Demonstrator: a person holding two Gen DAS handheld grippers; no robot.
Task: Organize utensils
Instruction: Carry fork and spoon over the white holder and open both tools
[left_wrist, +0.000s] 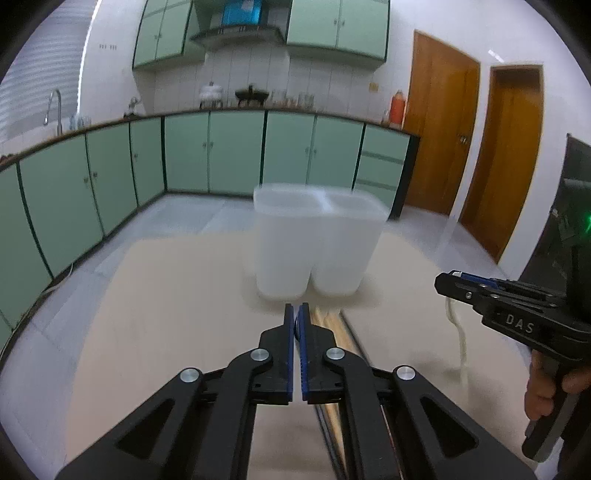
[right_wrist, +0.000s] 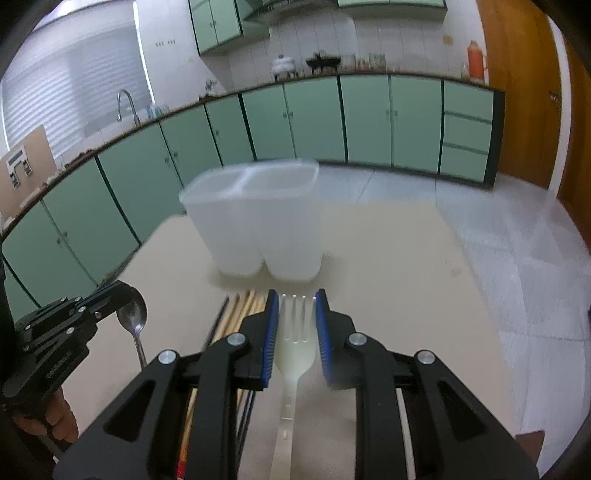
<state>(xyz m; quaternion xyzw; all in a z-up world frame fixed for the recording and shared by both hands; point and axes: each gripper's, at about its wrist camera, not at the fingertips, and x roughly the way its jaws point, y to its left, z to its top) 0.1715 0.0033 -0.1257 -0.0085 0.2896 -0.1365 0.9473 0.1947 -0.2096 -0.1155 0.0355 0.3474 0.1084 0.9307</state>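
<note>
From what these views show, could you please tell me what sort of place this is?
Most likely a home kitchen: pale green base cabinets under a long dark countertop, a curved metal sink tap, and a range hood.

**Hidden, cropped, blurred**

Translucent white two-compartment plastic holder (left_wrist: 317, 243): motion-blurred in both views; contents cannot be told.

Left tool (left_wrist: 295, 325): blue pads nearly closed. A sliver of something sits between them; too little shows to name it in the left wrist view.

Metal spoon (right_wrist: 133, 321): handle runs under the right tool's (right_wrist: 295, 325) linkage.

Bundle of wooden and dark chopsticks (right_wrist: 236, 314): mostly covered by the tool bodies; count unclear.

White plastic fork (right_wrist: 293, 347): handle cropped at the frame bottom; whether the pads touch it cannot be told.

Far counter clutter: too small to identify.
</note>
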